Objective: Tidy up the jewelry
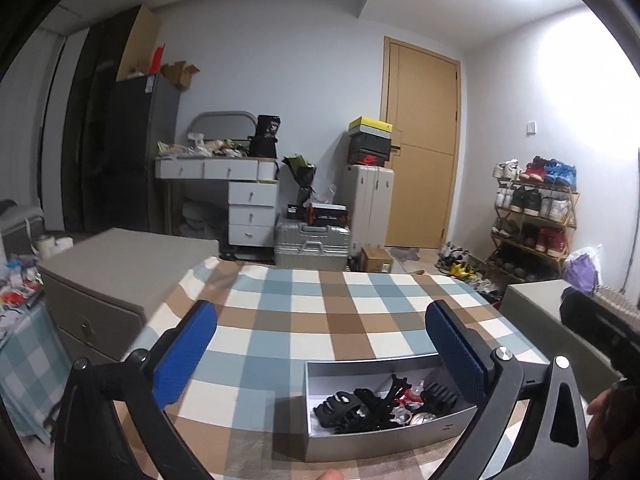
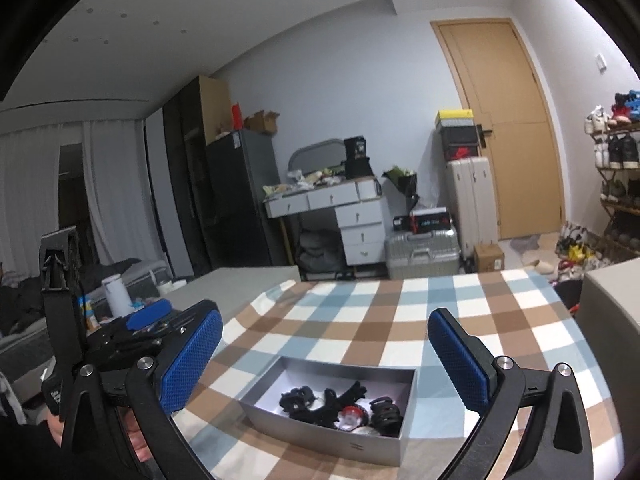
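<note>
Box (image 2: 320, 436) of hair clips (image 2: 320, 400), checked tablecloth (image 2: 360, 320)

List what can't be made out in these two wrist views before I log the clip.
- Open silver rectangular box: in the left wrist view the right blue finger pad covers its right end.
- Black hair clips in the box: tangled and small in both views, so no count; no separate jewelry pieces resolve.
- Checked tablecloth: near edge cut off by the frame.
</note>
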### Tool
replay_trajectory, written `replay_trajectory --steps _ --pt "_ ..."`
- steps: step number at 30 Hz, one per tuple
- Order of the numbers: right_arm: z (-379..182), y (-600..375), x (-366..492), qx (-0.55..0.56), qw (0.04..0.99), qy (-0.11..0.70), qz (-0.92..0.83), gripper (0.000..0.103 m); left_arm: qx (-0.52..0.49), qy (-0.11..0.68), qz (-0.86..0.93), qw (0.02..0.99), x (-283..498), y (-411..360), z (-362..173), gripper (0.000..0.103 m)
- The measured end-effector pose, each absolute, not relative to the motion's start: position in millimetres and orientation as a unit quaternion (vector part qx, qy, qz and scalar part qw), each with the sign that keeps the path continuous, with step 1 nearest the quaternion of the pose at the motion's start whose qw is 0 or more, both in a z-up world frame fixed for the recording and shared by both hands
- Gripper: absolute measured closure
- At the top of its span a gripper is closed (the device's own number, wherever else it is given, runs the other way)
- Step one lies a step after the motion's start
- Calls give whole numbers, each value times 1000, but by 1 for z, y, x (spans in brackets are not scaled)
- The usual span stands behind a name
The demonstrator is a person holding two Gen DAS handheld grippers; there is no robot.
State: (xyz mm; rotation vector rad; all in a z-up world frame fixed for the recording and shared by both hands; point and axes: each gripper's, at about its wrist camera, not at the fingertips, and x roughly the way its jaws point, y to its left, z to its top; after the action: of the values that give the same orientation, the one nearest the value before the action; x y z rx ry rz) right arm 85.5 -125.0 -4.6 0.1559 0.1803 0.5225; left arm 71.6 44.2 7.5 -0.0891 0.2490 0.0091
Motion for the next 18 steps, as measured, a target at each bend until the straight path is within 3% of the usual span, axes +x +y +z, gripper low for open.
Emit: replay_trajectory --steps 18 --pt "-34 -115 58 -3 980 36 196 0 -13 105 58 993 65 49 -29 1"
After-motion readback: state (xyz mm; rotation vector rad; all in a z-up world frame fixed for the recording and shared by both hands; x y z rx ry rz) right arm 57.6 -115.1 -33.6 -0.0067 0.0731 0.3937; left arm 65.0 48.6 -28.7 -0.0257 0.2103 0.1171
